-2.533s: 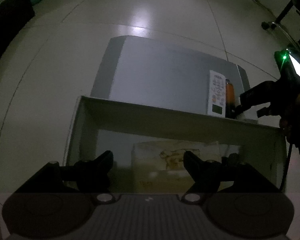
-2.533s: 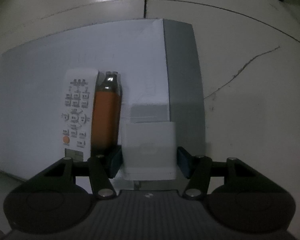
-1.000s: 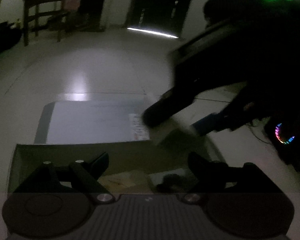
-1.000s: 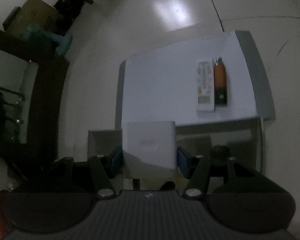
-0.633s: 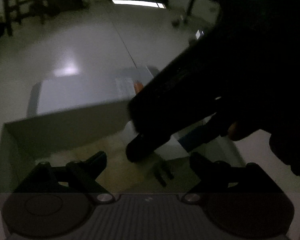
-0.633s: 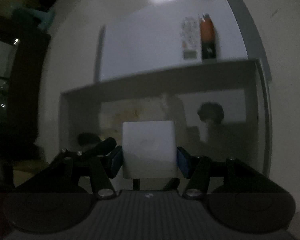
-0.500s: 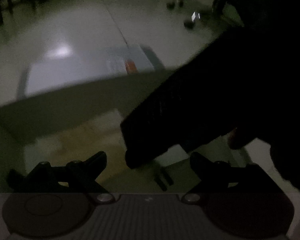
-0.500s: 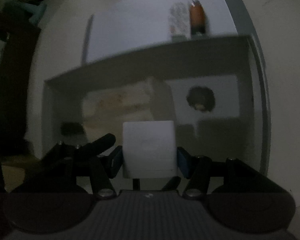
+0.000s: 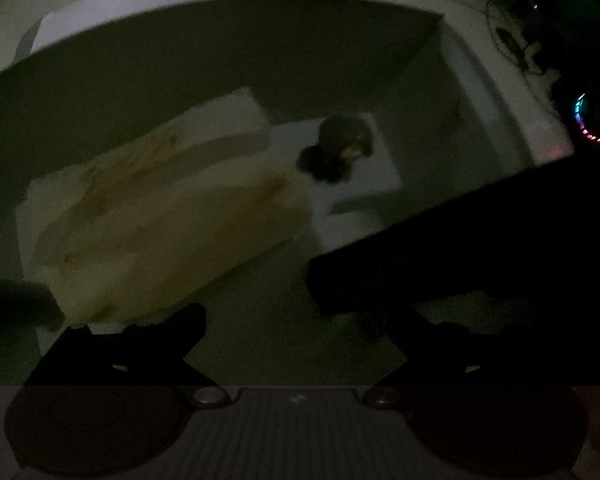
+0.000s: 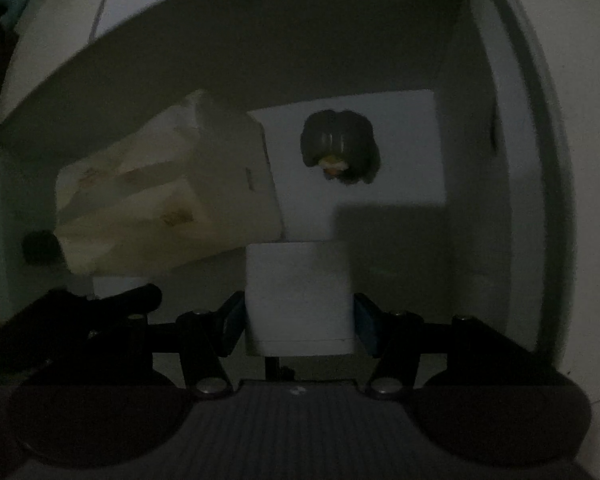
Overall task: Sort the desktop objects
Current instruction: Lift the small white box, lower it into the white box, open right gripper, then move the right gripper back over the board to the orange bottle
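Right gripper (image 10: 299, 312) clamps a white block (image 10: 298, 296) between its blue pads (image 10: 366, 322) and hangs pointing steeply down inside the open white box (image 10: 512, 128), the block just above the bare floor patch at the box's near side. Left gripper (image 9: 300, 320) has just been opening its jaws and stands wide with nothing between them, likewise aimed down into the box (image 9: 220, 48).

Judging by what lies there, sorting looks partly done: a cream carton (image 10: 168, 200) sits tilted at the left, and a small dark object (image 10: 340, 146) rests on a white sheet (image 10: 404, 160) toward the back. The block is not yet released, so setting it down remains.

Only the right wrist view shows the block and its grip. Only the left wrist view shows the right tool (image 9: 460, 248) from outside, as a dark bar crossing the box, plus a ring of coloured lights (image 9: 584, 120) beyond the box wall.
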`<state>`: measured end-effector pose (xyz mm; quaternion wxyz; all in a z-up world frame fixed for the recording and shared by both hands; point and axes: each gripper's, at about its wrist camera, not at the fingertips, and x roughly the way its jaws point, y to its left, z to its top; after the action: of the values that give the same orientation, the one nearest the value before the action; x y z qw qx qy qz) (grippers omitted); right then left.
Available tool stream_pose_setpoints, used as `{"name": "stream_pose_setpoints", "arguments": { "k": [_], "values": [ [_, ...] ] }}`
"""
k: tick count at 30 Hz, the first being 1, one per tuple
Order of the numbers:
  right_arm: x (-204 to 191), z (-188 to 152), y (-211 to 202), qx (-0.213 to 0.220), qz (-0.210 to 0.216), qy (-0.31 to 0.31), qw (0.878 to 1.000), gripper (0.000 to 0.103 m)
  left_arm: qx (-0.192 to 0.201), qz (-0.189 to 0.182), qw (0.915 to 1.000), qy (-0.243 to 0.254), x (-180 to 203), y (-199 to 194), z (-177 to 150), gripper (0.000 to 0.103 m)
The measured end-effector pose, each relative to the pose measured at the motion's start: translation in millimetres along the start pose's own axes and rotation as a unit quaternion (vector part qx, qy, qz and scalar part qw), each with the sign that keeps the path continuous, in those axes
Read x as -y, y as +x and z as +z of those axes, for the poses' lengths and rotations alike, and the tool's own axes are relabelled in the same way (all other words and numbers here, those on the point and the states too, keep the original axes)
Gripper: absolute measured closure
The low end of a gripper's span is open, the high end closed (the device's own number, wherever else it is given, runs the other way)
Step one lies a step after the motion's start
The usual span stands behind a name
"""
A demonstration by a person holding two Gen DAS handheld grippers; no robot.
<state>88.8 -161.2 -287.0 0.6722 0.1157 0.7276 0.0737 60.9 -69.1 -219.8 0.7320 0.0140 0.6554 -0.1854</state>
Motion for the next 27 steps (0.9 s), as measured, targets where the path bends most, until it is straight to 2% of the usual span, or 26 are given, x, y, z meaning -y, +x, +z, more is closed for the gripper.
{"name": "stream_pose_setpoints", "arguments": {
  "k": [7,15,19,27],
  "values": [
    [6,0,20,-0.011,-0.013,0.017,1.0,0.043,-0.028,0.008,0.9996,-0.004,-6,8,-10,0.003],
    [13,0,33,-0.015,-0.017,0.045,0.999,0.042,-0.036,0.016,0.9992,-0.008,-9,6,-13,0.003],
    [15,-2,32,-0.016,-0.017,0.045,0.999,0.034,-0.037,0.017,0.9991,-0.014,-13,2,-16,0.003],
    [12,-12,9,0.006,-0.001,0.035,0.999,0.03,-0.036,0.035,0.9985,-0.024,-22,-17,-27,0.003]
  ]
}}
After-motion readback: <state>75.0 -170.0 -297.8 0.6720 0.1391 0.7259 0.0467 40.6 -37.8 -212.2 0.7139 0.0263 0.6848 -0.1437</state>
